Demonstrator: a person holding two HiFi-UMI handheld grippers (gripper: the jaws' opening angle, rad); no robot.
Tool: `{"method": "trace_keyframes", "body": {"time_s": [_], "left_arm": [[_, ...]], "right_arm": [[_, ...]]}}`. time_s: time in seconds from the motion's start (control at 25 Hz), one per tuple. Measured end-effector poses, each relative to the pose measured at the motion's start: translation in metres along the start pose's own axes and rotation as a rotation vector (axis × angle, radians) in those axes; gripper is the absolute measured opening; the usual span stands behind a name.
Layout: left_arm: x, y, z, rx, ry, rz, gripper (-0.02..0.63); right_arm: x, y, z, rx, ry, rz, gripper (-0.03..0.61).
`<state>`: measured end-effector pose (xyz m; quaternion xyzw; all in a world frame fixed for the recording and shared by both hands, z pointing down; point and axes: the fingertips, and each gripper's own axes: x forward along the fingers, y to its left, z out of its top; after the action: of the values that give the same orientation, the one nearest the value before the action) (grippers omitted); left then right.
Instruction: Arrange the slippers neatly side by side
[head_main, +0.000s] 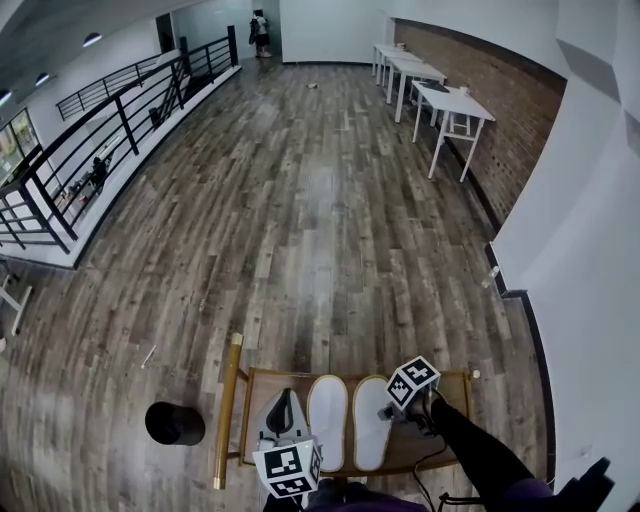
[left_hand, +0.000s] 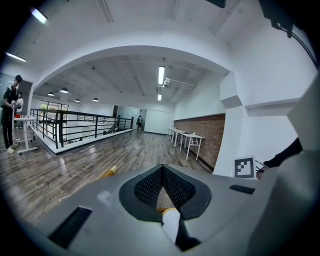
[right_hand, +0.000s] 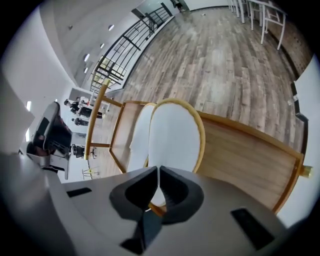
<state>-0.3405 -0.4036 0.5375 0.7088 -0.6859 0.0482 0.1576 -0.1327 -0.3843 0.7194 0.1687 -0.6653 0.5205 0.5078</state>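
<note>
Two white slippers with tan rims lie side by side, toes pointing away from me, on a low wooden table (head_main: 232, 400) with a gold frame. My right gripper (head_main: 385, 412) hangs over the near end of the right slipper (head_main: 372, 425). In the right gripper view its jaws (right_hand: 158, 169) are closed with that slipper's (right_hand: 175, 135) rim caught between them; the left slipper (right_hand: 139, 137) lies touching it. My left gripper (head_main: 284, 395) sits just left of the left slipper (head_main: 327, 420). Its jaws (left_hand: 162, 166) meet at the tips, pointing out across the room.
A black round object (head_main: 175, 423) stands on the wood floor left of the table. White tables (head_main: 450, 105) line the brick wall at the far right. A black railing (head_main: 110, 140) runs along the left. A white wall (head_main: 580, 250) rises close on the right.
</note>
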Motion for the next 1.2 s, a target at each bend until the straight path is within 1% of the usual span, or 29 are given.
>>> {"method": "trace_keyframes", "body": {"time_s": [0.36,0.6,1.2], "left_arm": [[0.021,-0.01,-0.005,0.014,0.028,-0.036,-0.011],[0.032,-0.015,0.002,0.022,0.023,-0.055,-0.011],[0.036,-0.019,0.002,0.022,0.028,-0.068,-0.011]], "right_arm": [[0.019,-0.019,0.012,0.031,0.043,-0.053,0.011],[0.026,-0.021,0.015,0.032,0.057,-0.062,0.011],[0.035,-0.026,0.017,0.038,0.054,-0.083,0.011]]}}
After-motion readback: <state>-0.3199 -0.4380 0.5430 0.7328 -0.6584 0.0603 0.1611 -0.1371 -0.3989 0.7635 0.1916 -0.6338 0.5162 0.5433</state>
